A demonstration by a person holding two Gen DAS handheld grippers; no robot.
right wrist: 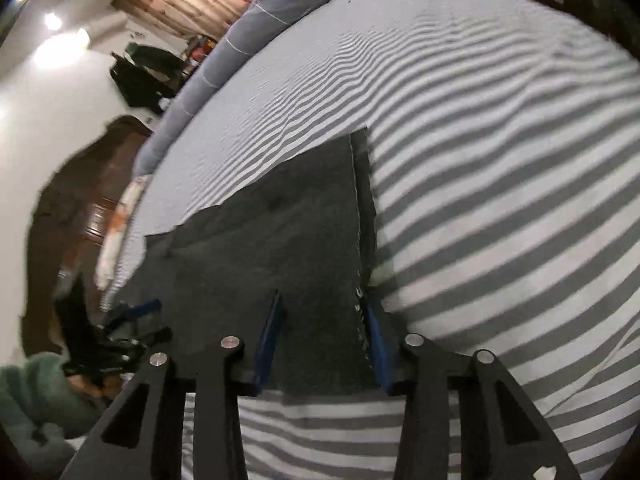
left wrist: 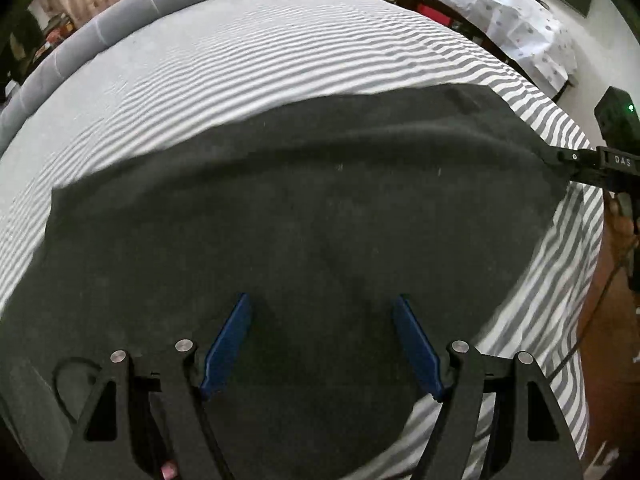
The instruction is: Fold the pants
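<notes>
Dark grey pants (left wrist: 304, 200) lie flat on a bed with a grey-and-white striped sheet (left wrist: 248, 64). My left gripper (left wrist: 322, 300) is open, its blue fingers (left wrist: 228, 344) spread just above the near part of the pants. My right gripper (left wrist: 560, 160) shows at the pants' far right corner. In the right wrist view my right gripper (right wrist: 322, 300) has its blue fingers (right wrist: 376, 344) partly closed, straddling the pants' hem corner (right wrist: 320, 340); the pants (right wrist: 280, 216) stretch away ahead. The left gripper (right wrist: 132, 312) shows at their far left end.
A long grey bolster (left wrist: 100, 28) runs along the bed's far edge. A white spotted cloth (left wrist: 516, 16) covers furniture beyond the bed at right. A green fleece (right wrist: 36, 396) and a dark garment (right wrist: 144, 76) lie off the bed's left side.
</notes>
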